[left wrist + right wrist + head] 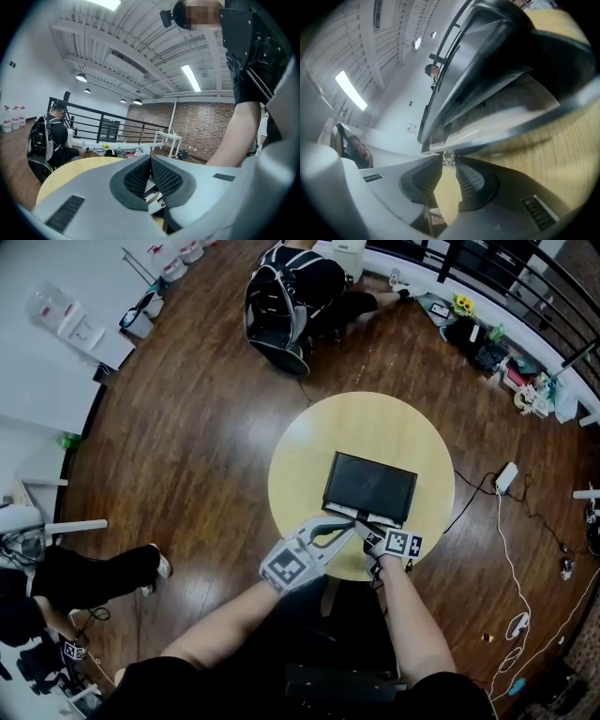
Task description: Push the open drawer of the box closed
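Note:
A dark flat box (368, 486) lies on the round wooden table (309, 451). Its drawer (360, 514) juts out a little at the near side. Both grippers are at that near edge. My right gripper (367, 525) points at the drawer front. In the right gripper view its tips (448, 161) pinch a small clear knob (448, 158) on the pale drawer front (497, 119), under the dark box (487, 65). My left gripper (347, 530) lies just left of it, angled toward the drawer. In its own view its jaws (150, 160) are shut with nothing between them.
A person with a backpack (289, 298) crouches on the floor beyond the table. Another person (84, 579) is at the left. A power strip and cables (506, 478) trail over the floor at the right. A black railing (525, 277) runs along the far right.

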`<act>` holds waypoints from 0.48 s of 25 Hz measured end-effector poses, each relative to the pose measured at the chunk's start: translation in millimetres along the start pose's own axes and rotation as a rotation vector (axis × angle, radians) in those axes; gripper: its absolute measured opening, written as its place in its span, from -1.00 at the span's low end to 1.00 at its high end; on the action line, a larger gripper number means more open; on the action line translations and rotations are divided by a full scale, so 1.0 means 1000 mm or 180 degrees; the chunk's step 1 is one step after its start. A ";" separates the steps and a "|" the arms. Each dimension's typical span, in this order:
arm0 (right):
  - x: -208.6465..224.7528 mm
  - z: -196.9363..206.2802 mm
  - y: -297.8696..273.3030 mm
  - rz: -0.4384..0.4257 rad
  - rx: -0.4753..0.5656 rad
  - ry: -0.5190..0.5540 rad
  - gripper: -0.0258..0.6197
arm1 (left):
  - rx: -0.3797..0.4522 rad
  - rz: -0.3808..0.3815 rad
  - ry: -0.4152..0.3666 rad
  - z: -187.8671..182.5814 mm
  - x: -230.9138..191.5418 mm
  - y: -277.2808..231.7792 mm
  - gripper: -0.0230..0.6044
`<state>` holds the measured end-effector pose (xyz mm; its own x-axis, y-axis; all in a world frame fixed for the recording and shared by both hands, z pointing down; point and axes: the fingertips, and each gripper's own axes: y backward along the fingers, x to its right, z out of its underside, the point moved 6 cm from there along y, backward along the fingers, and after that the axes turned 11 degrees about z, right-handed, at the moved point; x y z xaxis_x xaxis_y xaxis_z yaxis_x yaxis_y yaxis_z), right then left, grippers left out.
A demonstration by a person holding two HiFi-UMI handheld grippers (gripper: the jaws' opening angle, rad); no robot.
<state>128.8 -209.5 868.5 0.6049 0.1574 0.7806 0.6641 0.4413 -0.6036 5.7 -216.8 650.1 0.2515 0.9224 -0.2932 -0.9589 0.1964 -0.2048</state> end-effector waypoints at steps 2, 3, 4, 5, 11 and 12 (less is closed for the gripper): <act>0.001 -0.006 -0.005 0.0001 0.0021 -0.0010 -0.60 | -0.0005 -0.0016 -0.0001 0.002 -0.005 0.001 -0.83; 0.001 -0.009 -0.007 0.0002 0.0034 -0.0019 -0.60 | 0.0000 -0.0022 0.0001 0.003 -0.008 0.002 -0.83; 0.000 -0.012 -0.009 0.0004 0.0046 -0.0028 -0.60 | 0.0004 -0.0029 0.0002 0.003 -0.011 0.003 -0.83; -0.001 -0.015 -0.011 0.0006 0.0055 -0.0036 -0.60 | 0.0002 -0.0035 0.0003 0.003 -0.013 0.004 -0.83; -0.002 -0.025 -0.017 0.0013 0.0099 -0.0049 -0.60 | 0.0007 -0.0068 -0.0002 0.008 -0.017 0.008 -0.83; -0.001 -0.023 -0.018 0.0012 0.0101 -0.0051 -0.60 | 0.0007 -0.0070 -0.0002 0.010 -0.017 0.010 -0.83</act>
<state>126.0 -238.3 874.6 0.6002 0.1731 0.7809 0.6473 0.4683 -0.6013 -9.6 -226.7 662.3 0.2724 0.9181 -0.2881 -0.9535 0.2174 -0.2089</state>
